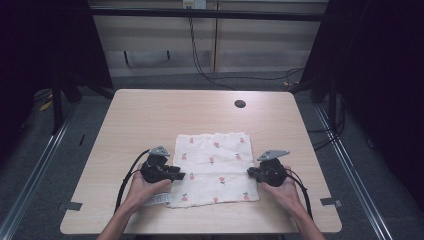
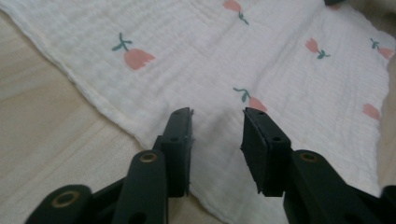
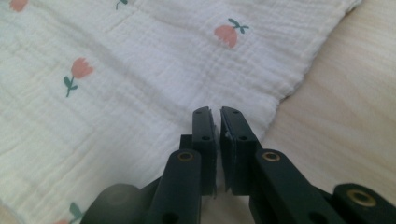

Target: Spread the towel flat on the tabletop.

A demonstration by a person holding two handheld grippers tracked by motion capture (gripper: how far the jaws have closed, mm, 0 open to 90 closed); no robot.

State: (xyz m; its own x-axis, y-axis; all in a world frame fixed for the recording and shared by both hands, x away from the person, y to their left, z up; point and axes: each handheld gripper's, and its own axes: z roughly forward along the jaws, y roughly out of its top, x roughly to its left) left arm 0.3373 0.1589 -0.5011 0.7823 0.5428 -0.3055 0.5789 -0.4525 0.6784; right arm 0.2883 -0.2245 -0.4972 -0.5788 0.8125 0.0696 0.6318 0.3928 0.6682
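Note:
A white muslin cloth [image 1: 215, 167] printed with small pink tulips lies flat on the wooden table [image 1: 150, 115], toward the front. My left gripper [image 1: 180, 176] sits at the cloth's left edge. In the left gripper view its jaws [image 2: 217, 112] stand apart, low over the hem of the cloth [image 2: 210, 60], with nothing pinched between them. My right gripper [image 1: 250, 173] is at the cloth's right edge. In the right gripper view its jaws [image 3: 215, 109] are drawn together to a thin slit above the border of the cloth [image 3: 140, 84], and no fabric shows between the pads.
A round dark hole [image 1: 240, 104] is set into the tabletop at the back. A white label [image 1: 157, 200] pokes out at the cloth's front left corner. Grey tape marks [image 1: 331, 202] sit near the front corners. Bare wood surrounds the cloth.

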